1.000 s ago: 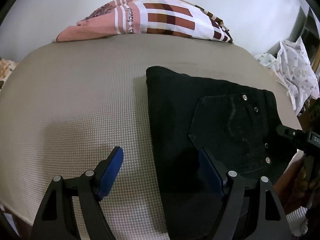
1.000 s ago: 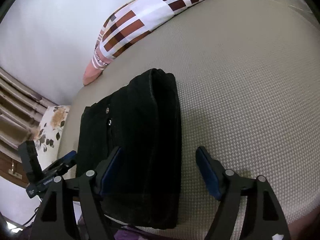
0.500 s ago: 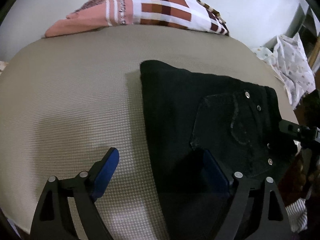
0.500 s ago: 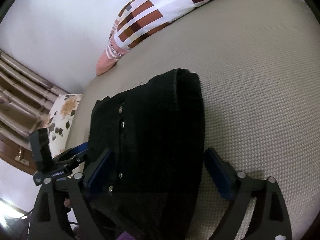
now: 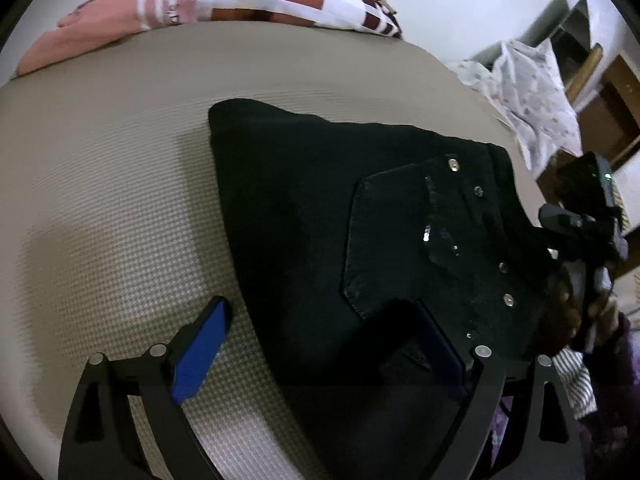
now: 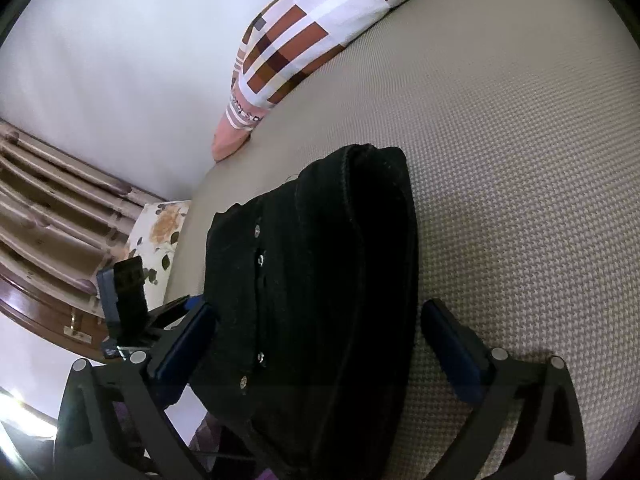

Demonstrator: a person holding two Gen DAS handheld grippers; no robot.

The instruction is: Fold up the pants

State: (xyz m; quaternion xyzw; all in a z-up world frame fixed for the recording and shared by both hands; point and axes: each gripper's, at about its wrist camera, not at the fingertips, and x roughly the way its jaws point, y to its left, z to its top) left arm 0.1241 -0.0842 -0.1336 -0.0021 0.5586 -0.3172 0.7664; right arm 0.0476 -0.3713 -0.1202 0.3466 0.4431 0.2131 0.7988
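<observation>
The black pants (image 5: 320,208) lie folded into a thick rectangle on the beige bed cover (image 5: 100,200), back pocket with metal studs facing up. My left gripper (image 5: 324,340) is open, with one blue pad over the bed cover and the other over the pants' near edge. My right gripper (image 6: 320,328) is open and straddles the near end of the folded pants (image 6: 320,260). The right gripper also shows at the right edge of the left wrist view (image 5: 580,220), and the left gripper at the left of the right wrist view (image 6: 128,296).
A checked pink, brown and white pillow (image 5: 224,0) lies at the far edge of the bed against the white wall. A floral white cloth (image 5: 532,92) is heaped at the right. A floral pillow (image 6: 160,232) and wooden headboard (image 6: 52,216) are at the left.
Both grippers have moved closer to the pants, which fill more of each view. The pants lie as before. Both stay open.
</observation>
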